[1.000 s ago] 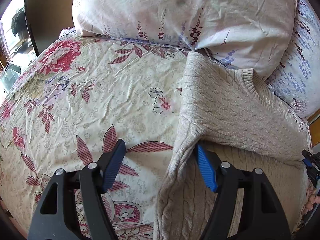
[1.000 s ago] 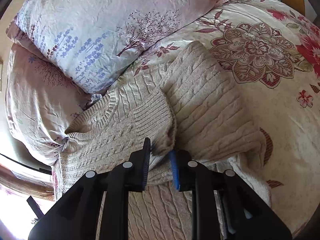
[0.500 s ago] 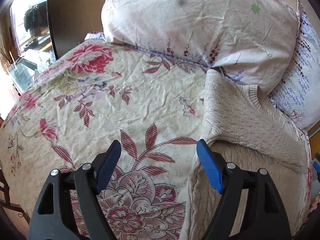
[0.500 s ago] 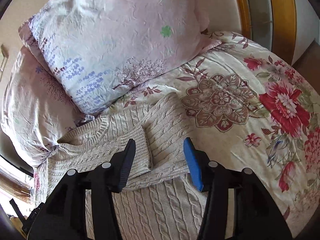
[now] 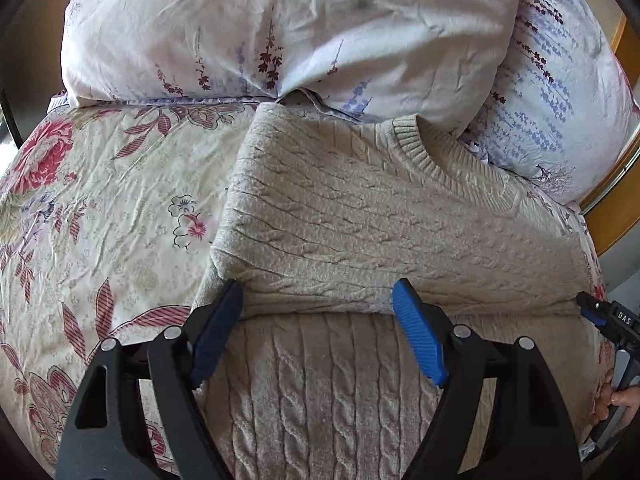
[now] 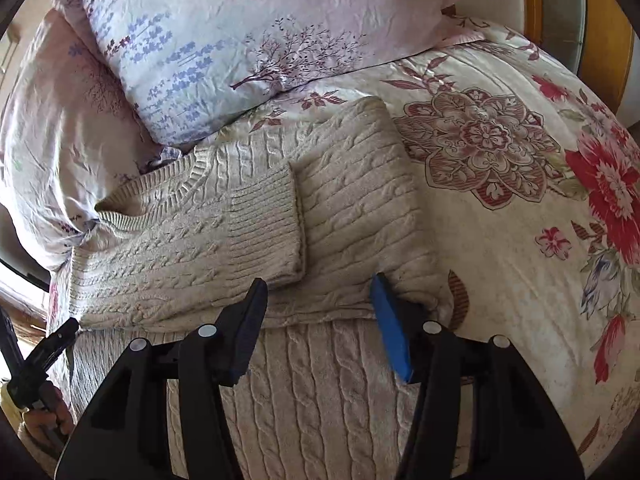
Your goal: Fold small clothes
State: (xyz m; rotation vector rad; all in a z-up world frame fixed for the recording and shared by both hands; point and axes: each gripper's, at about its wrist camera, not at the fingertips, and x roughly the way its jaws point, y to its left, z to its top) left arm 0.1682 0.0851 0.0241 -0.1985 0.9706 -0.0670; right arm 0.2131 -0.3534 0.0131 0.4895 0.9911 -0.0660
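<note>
Bright daylight falls evenly across both views, sharp at the centre, with soft shadows under the sweater's (image 5: pixel 360 216) folded sleeve. Fisheye bending curves the far pillows (image 6: pixel 248 32) and darkens every corner. Overexposed glare burns out the near left edge of the right wrist view.

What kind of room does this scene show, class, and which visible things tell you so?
Most likely a bedroom. A cream cable-knit sweater lies on a bed covered by a floral bedspread, with two printed pillows stacked at its head and a wooden frame behind them.
</note>
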